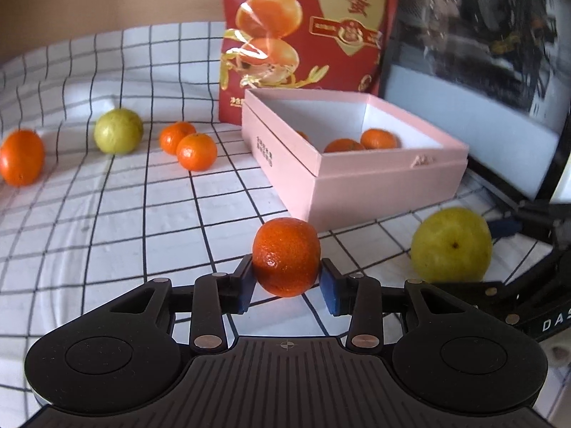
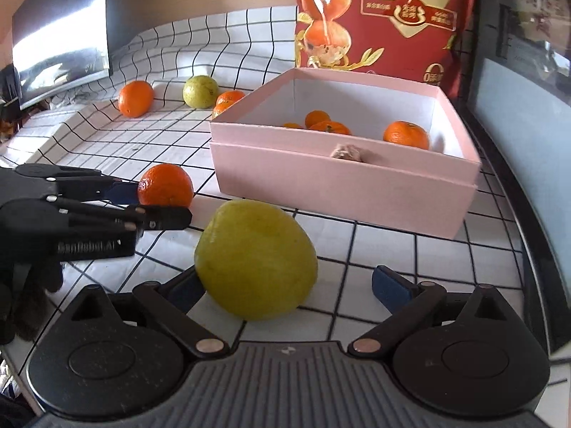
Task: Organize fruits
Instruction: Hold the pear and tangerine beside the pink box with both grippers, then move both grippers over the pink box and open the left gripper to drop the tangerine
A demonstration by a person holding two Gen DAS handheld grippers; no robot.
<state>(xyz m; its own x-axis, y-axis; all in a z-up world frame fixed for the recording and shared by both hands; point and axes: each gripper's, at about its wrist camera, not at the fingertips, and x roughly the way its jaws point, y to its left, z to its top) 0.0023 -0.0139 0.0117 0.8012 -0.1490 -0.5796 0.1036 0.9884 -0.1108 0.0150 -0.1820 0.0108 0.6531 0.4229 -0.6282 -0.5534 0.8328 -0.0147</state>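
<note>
My left gripper [image 1: 287, 278] is shut on a small orange mandarin [image 1: 286, 256], just in front of the pink box [image 1: 374, 185]; it also shows in the right wrist view [image 2: 157, 199] with the mandarin [image 2: 166, 184]. The pink box [image 2: 342, 182] holds several mandarins [image 2: 407, 134]. My right gripper [image 2: 285, 289] is open around a yellow-green fruit [image 2: 255, 264] that rests on the cloth, touching the left finger, apart from the right one. The same fruit shows in the left wrist view [image 1: 451, 244].
On the checked cloth at the far left lie an orange [image 1: 22, 157], a second yellow-green fruit [image 1: 118, 130] and two mandarins [image 1: 196, 151]. A red fruit bag [image 1: 303, 35] stands behind the box. A dark screen [image 1: 481, 53] stands at the right.
</note>
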